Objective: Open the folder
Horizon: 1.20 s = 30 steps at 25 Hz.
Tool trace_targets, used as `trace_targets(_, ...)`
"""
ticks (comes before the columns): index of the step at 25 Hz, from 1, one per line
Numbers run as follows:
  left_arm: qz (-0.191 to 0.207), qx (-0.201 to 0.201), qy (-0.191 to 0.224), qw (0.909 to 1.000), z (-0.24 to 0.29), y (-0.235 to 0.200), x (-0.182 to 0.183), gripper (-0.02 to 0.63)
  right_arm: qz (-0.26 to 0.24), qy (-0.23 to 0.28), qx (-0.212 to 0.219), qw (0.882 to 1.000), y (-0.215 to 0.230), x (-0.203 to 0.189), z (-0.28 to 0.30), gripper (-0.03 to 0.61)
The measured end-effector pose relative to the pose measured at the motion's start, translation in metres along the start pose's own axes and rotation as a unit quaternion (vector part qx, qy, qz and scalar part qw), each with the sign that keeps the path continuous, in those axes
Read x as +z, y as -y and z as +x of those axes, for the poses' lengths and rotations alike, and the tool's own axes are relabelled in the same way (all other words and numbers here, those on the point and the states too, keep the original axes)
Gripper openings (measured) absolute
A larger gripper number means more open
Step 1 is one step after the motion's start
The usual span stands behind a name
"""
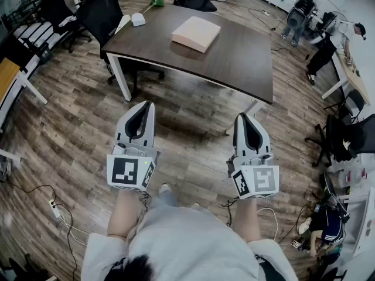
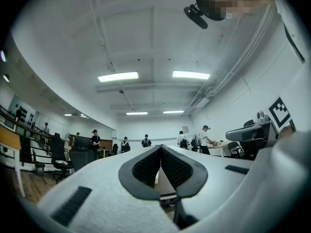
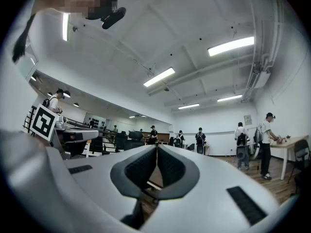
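A dark wooden counter (image 1: 234, 63) stands on a plank floor (image 1: 70, 139). The pale pink folder (image 1: 195, 33) lies flat on its far half, well apart from both grippers. Open floor runs from the counter's near edge to the person. The left gripper (image 1: 146, 105) and right gripper (image 1: 242, 117) each have 2 jaws pressed together on nothing. Black chairs (image 1: 99, 10) crowd the far left. A white thing (image 1: 138, 19) on the far-left corner is too small to name.
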<state>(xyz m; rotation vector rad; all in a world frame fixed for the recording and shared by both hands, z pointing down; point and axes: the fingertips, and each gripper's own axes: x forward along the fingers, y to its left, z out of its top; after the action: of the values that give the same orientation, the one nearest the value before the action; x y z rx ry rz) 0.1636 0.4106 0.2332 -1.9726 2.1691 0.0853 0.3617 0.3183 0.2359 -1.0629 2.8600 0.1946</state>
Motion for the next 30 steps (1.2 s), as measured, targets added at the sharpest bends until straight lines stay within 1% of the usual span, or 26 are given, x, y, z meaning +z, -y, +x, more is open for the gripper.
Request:
trace_targets(7,-0.003,-0.006,0.003,1.0,-0.005,0.012,0.004,0.009,0.002,0.002,0.0,1.0,0.001,0.002,-0.011,0.014)
trace_targets(14,-0.004,-0.017,0.002,0.9998,-0.002,0.008,0.0,0.009,0.006,-0.001,-0.006,1.0,-0.005,-0.002,-0.006,0.014)
trace_targets(18,-0.005,-0.022,0.002,0.9998,0.003,-0.007,-0.006,0.009,0.005,0.002,-0.015,1.0,-0.01,-0.005,0.008,0.014)
trace_targets(24,0.002,-0.019,0.01,0.9998,0.012,-0.044,-0.008,0.009,0.023,0.023,-0.027,0.999,-0.02,-0.002,0.037,0.014)
trace_targets(30,0.002,-0.021,0.014,0.9997,0.018,-0.074,-0.014,0.009,0.016,0.028,-0.032,0.999,-0.037,-0.004,0.056,0.014)
